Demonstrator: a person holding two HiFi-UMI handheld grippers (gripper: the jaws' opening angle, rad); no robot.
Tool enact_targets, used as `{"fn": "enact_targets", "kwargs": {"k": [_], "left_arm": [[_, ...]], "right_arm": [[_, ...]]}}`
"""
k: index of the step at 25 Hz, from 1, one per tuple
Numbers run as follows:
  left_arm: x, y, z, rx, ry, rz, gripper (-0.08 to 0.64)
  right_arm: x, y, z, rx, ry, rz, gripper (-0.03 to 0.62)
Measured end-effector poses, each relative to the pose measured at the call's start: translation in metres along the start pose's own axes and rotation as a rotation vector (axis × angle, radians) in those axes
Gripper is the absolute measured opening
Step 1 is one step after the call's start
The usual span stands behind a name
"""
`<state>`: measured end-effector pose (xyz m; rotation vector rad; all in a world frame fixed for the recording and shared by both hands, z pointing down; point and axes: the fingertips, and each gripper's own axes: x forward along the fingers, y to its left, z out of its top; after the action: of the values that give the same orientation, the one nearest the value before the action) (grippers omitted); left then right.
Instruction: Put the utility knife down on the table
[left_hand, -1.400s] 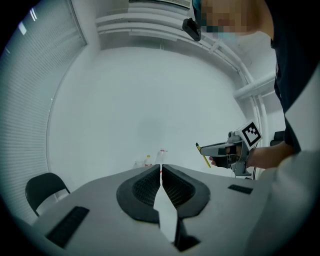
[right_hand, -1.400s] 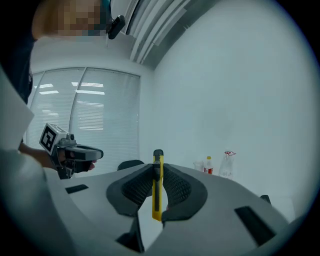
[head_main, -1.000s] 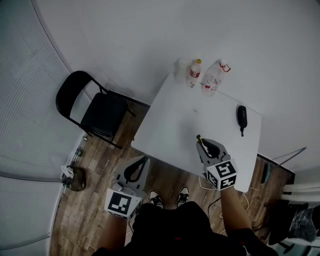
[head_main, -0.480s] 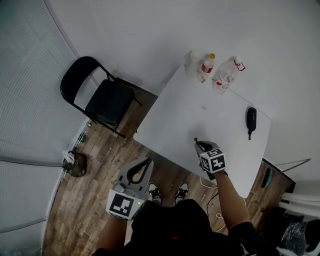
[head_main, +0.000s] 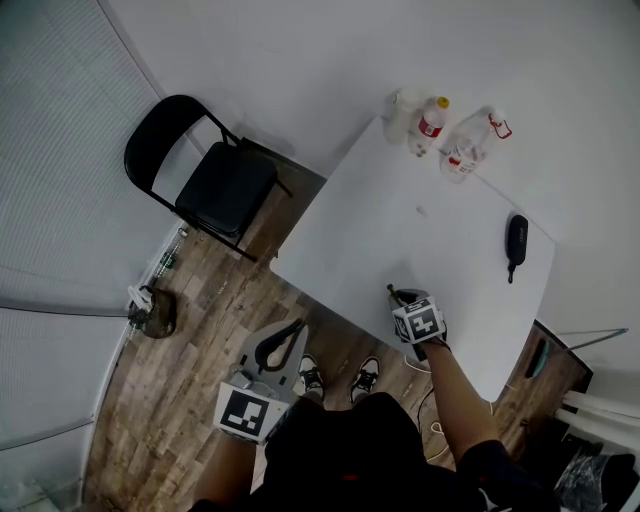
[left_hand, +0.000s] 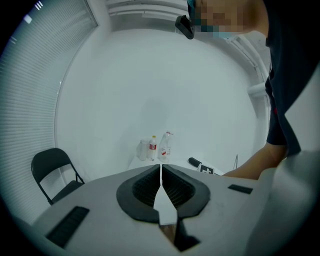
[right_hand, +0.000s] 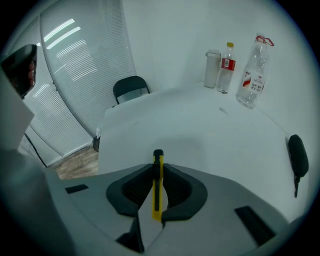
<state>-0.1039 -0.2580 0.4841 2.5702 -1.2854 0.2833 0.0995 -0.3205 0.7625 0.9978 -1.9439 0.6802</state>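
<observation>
Wooden floor (head_main: 190, 340) across the lower left of the head view; white table (head_main: 400, 240) slanting through the centre and right. Black folding chair (head_main: 215, 185) at upper left, just beside the table's left corner. Person's dark-clothed body along the bottom edge, shoes (head_main: 340, 382) under the table's near edge. Right gripper (head_main: 400, 298) just right of centre, over the near part of the tabletop and tilted steeply down toward it. Clamped between its pads, the utility knife (head_main: 392, 291), its dark tip poking out toward upper left. In the right gripper view, right gripper (right_hand: 158, 167) closed on the utility knife (right_hand: 157, 190): yellow body on edge in the narrow slot between the jaws, black end reaching a little past the jaw tips, bare tabletop (right_hand: 200, 130) right behind it. Contact between knife and table impossible to tell. Left gripper (head_main: 295, 327) lower left of centre, off the table's near edge and above the floor; in the left gripper view, left gripper (left_hand: 161, 172) with jaws together, only a thin slit between them and nothing in it. At the table's far corner, upper right, a white cup (head_main: 402, 108), a red-labelled bottle (head_main: 430, 120) and a clear bottle (head_main: 470, 145) close together. Near the right edge, a small black oblong object (head_main: 516, 240), well apart from the knife.
</observation>
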Motion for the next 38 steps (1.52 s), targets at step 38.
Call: {"fn": "enact_targets", "kwargs": {"k": [38], "left_arm": [[-0.015, -0.030, 0.034, 0.046, -0.070, -0.078, 0.031]], "right_arm": [[-0.200, 0.046, 0.070, 0.025, -0.572, -0.067, 0.034]]}}
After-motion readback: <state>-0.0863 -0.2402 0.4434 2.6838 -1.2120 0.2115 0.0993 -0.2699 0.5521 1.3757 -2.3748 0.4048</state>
